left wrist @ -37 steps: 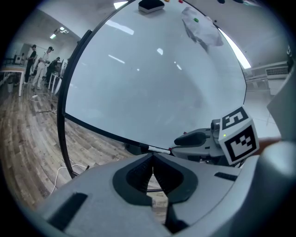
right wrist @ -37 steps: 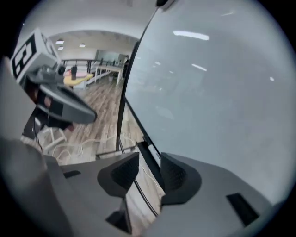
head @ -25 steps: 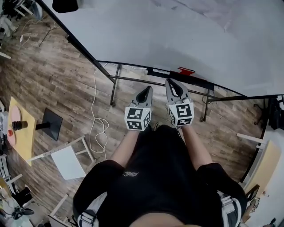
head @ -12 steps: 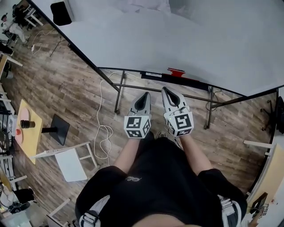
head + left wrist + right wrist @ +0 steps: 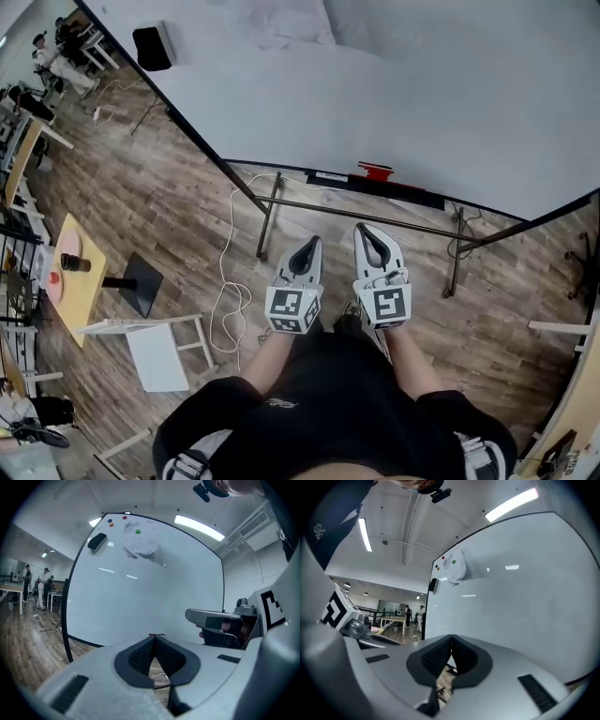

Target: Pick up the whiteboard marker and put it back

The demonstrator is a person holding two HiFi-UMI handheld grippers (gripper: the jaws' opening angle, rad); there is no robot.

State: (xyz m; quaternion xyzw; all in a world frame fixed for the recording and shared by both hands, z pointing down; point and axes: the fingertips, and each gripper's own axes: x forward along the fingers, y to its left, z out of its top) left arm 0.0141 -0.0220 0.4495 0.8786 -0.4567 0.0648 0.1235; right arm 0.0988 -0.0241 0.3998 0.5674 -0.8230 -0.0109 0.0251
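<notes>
progress: no marker held, so pick-up either not begun or all done, cannot tell which | marker: likely the small red thing [image 5: 375, 172] lying on the tray [image 5: 417, 196] under the whiteboard [image 5: 422, 84] | left tool [image 5: 310, 246]: pinched together, empty | right tool [image 5: 367, 234]: pinched together, empty, well apart from tray

Wood-plank floor [image 5: 150, 197] is laid throughout. A large whiteboard [image 5: 422, 94] is stood on a black frame at the far side. A yellow table [image 5: 84, 300] is placed left. Strip lights [image 5: 199, 527] are mounted overhead.
</notes>
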